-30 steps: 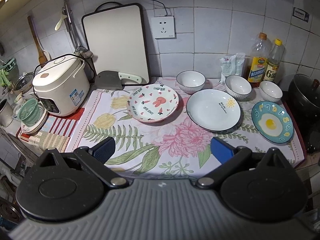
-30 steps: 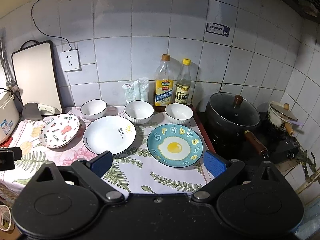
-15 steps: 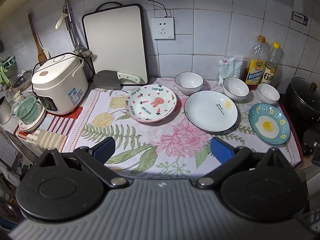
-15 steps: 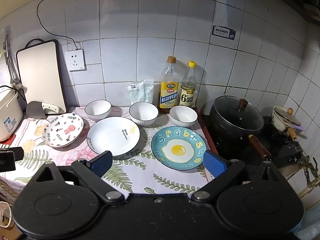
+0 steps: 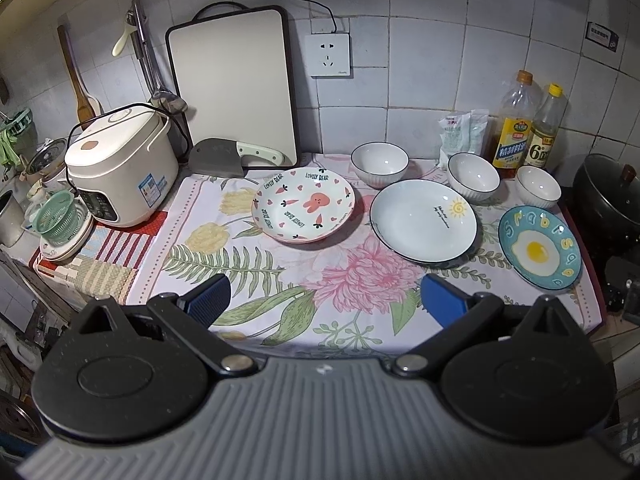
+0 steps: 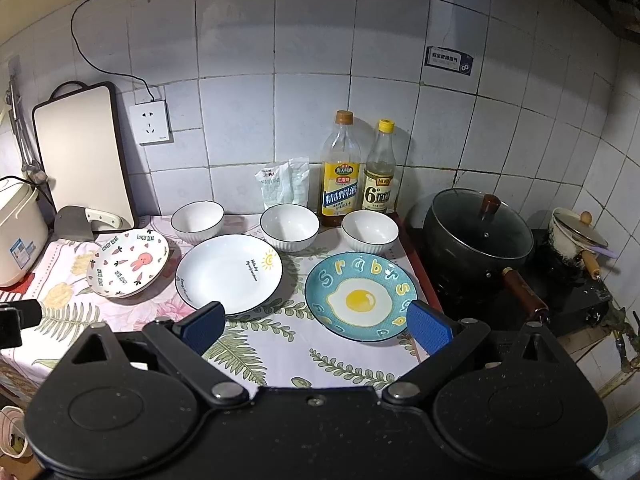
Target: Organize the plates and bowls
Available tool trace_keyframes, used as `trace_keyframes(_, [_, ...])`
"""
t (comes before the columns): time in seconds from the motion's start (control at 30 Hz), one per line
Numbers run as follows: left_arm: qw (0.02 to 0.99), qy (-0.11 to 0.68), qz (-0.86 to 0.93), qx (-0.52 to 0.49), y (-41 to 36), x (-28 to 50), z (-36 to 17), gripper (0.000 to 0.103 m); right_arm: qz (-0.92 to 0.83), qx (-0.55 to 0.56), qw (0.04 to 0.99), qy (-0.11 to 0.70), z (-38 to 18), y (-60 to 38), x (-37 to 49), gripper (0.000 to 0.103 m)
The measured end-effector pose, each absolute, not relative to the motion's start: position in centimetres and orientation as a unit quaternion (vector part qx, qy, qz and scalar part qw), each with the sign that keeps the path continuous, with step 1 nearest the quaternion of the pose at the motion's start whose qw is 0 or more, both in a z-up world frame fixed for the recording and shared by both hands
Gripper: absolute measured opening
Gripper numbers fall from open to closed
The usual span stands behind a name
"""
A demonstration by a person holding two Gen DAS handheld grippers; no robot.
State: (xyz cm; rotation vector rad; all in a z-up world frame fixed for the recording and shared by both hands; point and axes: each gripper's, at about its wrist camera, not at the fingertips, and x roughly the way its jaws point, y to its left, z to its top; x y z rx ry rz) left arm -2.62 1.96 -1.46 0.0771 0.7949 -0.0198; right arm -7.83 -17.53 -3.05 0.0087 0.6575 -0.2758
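rice cooker (image 5: 120, 168), cutting board (image 5: 234, 84), two bottles (image 6: 360, 168), lidded pot (image 6: 478, 236).

"LOVELY BEAR" circles the rabbit plate (image 5: 303, 204); the egg plate (image 6: 361, 296) reads "Srabrs"; the yellow-capped bottle (image 6: 379, 172) shows "6°".

Egg plate (image 6: 361, 297) before seemingly empty gripper (image 6: 316, 326)

White-tiled wall (image 6: 312, 40) w/ socket (image 5: 329, 54) & cord, board (image 5: 234, 84) leaning on it, floral cloth (image 5: 320, 280) over bench, rice cooker (image 5: 122, 164) left, black pot (image 6: 478, 232) on stove right.
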Motion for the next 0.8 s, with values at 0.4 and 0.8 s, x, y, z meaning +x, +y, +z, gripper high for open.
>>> trace_keyframes(0.4, [0.919,0.388,-0.056,0.037,1.5,2.1,-1.6,0.103,-0.075,-0.042,0.96,0.268,-3.1,-18.2,-4.3,0.099])
trace_keyframes(0.8, [0.892,0.432,-0.133,0.004,0.8,12.3,-6.5,0.1,0.004,0.013,0.96,0.28,-10.6,-20.7,5.7,0.099])
